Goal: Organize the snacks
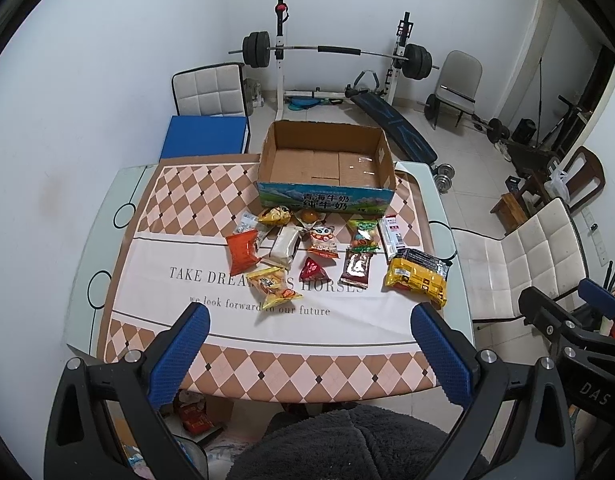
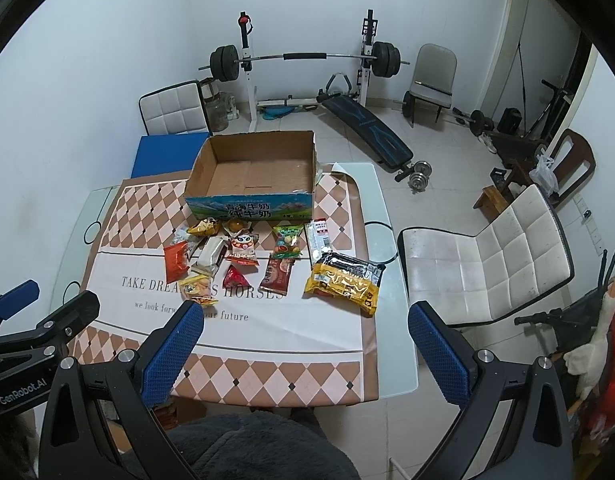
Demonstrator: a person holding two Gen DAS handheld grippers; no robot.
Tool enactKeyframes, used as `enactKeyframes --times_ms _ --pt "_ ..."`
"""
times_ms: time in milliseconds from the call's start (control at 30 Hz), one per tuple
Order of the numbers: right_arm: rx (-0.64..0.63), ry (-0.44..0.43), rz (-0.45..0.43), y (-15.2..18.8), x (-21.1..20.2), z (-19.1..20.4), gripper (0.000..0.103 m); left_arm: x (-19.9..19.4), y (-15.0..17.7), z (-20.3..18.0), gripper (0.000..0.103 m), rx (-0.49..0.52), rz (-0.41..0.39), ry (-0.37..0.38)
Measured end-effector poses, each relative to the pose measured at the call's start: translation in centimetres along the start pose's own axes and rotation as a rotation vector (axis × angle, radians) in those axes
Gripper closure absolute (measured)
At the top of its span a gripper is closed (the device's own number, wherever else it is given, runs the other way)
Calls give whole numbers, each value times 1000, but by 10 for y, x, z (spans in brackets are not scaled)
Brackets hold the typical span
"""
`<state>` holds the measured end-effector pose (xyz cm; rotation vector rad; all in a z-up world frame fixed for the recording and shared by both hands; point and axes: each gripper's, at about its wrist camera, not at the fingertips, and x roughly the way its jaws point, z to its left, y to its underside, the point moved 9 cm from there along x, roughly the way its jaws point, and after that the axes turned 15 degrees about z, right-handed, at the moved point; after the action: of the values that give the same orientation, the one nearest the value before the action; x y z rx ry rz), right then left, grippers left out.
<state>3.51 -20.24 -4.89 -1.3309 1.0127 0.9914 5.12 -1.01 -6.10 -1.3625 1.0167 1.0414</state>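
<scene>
An empty cardboard milk box (image 1: 327, 196) (image 2: 251, 204) stands open at the far side of the table. Several snack packets lie in front of it: an orange packet (image 1: 242, 252) (image 2: 176, 261), a red triangular one (image 1: 312, 270) (image 2: 235, 278), a brown one (image 1: 357, 266) (image 2: 276, 274), and a large yellow-black pack (image 1: 419, 278) (image 2: 345, 282). My left gripper (image 1: 311, 322) is open and empty, held high above the table's near edge. My right gripper (image 2: 305, 320) is open and empty, above the near right part of the table.
The table carries a diamond-patterned cloth (image 1: 267, 364) (image 2: 267, 376). A white padded chair (image 1: 535, 256) (image 2: 487, 256) stands to the right, another (image 1: 209, 90) behind the table with a blue box (image 1: 205, 136). A weight bench and barbell rack (image 1: 331, 52) fill the back.
</scene>
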Motion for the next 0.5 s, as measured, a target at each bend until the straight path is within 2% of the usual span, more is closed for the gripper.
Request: enactKeyframes --times_ms 67,233,267,367,500 --pt "3 -11 21 -5 10 -1 0 4 -5 -2 0 -3 3 -2" --pt "-57 30 74 -23 67 -18 0 66 -34 -9 0 -48 58 -24" --pt "-84 41 93 -28 83 -20 0 74 -31 -5 0 -51 61 -27" --pt "-172 47 182 -42 139 -24 0 130 -39 -11 0 -68 128 -56" --pt "-299 96 283 -58 227 -35 0 190 -41 -17 0 -80 193 -71"
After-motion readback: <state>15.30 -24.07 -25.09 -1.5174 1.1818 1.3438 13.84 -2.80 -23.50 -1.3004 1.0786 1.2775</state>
